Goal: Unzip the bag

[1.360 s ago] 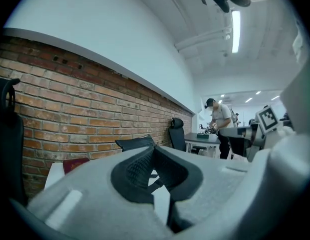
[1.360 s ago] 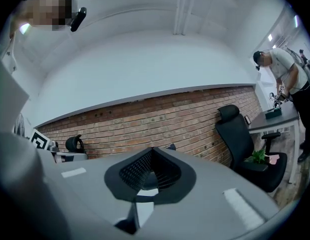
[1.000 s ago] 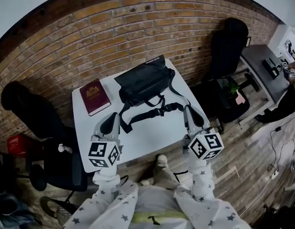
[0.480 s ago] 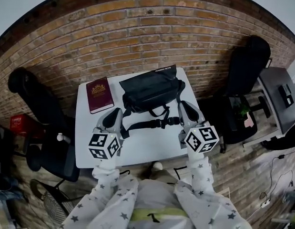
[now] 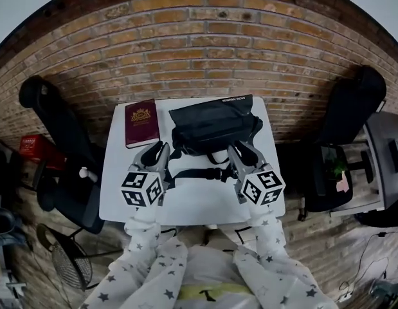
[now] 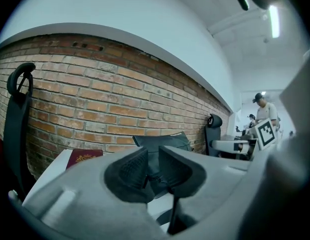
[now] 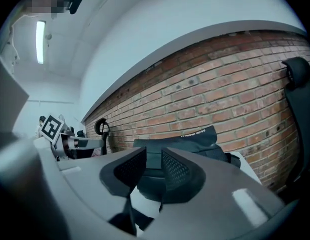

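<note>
A black bag (image 5: 215, 129) lies at the back of the white table (image 5: 121, 182), its zipper side facing me and its strap (image 5: 200, 172) trailing forward. My left gripper (image 5: 161, 150) hovers just in front of the bag's left end, and my right gripper (image 5: 236, 152) hovers in front of its right end. Both sets of jaws are opening, with a narrow gap and nothing between them. In the left gripper view the bag (image 6: 162, 140) shows beyond the left gripper (image 6: 153, 160). In the right gripper view the bag (image 7: 195, 138) shows beyond the right gripper (image 7: 153, 163).
A maroon book (image 5: 141, 122) lies on the table left of the bag. Black office chairs stand at the left (image 5: 54, 118) and right (image 5: 353, 108). A brick wall (image 5: 199, 50) runs behind the table. A person (image 6: 265, 109) stands far off in the room.
Both grippers have moved forward and inward, closer to the bag. Their jaws have gone from shut to slightly parted.
</note>
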A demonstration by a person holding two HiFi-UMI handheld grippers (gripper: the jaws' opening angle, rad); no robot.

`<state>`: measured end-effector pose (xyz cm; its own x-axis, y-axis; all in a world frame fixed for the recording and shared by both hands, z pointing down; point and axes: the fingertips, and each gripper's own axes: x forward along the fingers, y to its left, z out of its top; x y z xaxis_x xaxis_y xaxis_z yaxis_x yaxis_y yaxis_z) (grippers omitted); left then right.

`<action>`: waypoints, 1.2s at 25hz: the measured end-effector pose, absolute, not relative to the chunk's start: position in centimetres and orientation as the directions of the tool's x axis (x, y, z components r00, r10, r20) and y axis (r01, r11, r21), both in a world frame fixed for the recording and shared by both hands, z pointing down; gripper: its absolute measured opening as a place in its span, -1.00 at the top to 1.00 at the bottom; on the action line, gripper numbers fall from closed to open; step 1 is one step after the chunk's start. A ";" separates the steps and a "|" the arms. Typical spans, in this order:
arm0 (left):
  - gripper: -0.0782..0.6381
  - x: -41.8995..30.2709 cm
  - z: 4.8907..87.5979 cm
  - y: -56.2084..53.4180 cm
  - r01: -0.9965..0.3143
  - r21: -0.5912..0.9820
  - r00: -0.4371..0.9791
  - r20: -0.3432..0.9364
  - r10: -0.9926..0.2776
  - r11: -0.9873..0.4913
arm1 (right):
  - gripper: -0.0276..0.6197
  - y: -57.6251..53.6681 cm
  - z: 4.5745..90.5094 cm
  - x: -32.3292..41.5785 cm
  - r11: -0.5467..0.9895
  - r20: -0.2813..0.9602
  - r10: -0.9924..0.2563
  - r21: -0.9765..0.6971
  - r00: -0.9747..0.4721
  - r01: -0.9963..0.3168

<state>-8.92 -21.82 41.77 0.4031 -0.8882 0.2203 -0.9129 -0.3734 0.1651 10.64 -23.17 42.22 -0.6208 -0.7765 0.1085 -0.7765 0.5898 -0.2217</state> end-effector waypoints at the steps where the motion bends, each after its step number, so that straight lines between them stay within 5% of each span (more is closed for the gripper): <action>1: 0.60 -9.1 42.1 -22.1 -0.913 0.166 0.402 0.230 -0.886 -0.372 | 0.63 -23.2 42.8 10.0 0.598 0.119 -0.766 -0.229 -0.632 -0.768; 16: 0.03 -8.3 47.1 -29.8 -0.870 0.233 0.492 0.330 -0.806 -0.435 | 0.24 -26.1 51.0 1.6 0.683 0.235 -0.614 -0.321 -0.753 -0.656; 30: -0.01 -6.0 49.0 -32.8 -0.818 0.266 0.575 0.340 -0.744 -0.511 | 0.55 -25.3 55.1 -2.0 0.748 0.314 -0.482 -0.339 -0.818 -0.571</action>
